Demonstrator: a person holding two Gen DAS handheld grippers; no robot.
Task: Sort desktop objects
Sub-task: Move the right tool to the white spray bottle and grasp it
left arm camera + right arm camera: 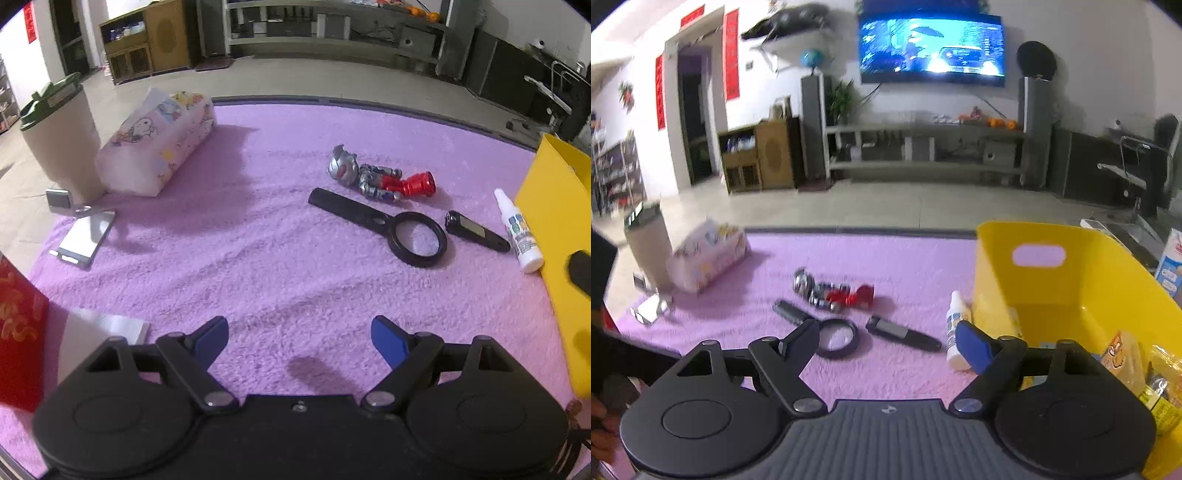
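On the purple fleece tabletop [258, 258] the loose things count as one toy figure [373, 175], one magnifying glass [388, 225], one black nail clipper [476, 230] and one small white bottle [519, 232], all gathered toward the right side near one yellow bin [1089, 295]. The figure lies on its back, its silver head to the left and red feet to the right, long axis running roughly across the view. Just in front of it the magnifying glass lies flat, handle pointing up-left toward the far edge and round lens down-right toward the clipper. The clipper runs left to right with a slight downward slant, its far end close beside the bottle. The bottle lies with its cap pointing away and its base toward the camera, right against the bin wall. The bin already holds a few yellow packets [1160, 373], too blurred to count surely.

At far left stand one cartoon-printed tissue pack [159, 144], one cream tumbler with a green lid [61, 136] and one small mirror stand [83, 236].

The left claw [299, 339] gapes wide over bare fleece, gripping nothing. The right claw [890, 341] also stands well apart and empty, hovering short of the magnifying glass and bottle
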